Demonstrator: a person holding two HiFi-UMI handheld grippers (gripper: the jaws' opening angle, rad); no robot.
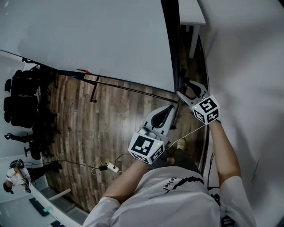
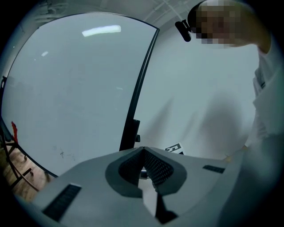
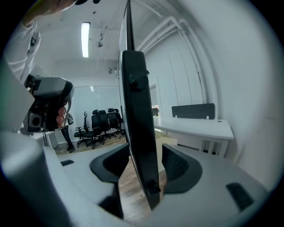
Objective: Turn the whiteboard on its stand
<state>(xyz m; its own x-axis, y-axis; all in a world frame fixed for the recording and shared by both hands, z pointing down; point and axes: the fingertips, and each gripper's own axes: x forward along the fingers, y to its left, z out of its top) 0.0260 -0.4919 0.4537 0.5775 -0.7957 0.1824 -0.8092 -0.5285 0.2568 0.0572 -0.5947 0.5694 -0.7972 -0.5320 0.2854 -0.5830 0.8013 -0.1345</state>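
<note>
The big whiteboard fills the upper left of the head view, its stand's bars showing below it. Its black side frame runs down to my right gripper. In the right gripper view that frame stands between the open jaws of the right gripper, with a gap to the right pad. My left gripper hangs just left of the frame, shut with nothing in it. In the left gripper view, the left gripper points at the board and its frame.
A white wall stands close on the right and a white desk behind the board. Black office chairs cluster at the far left. A cable and power strip lie on the wooden floor. A person stands at lower left.
</note>
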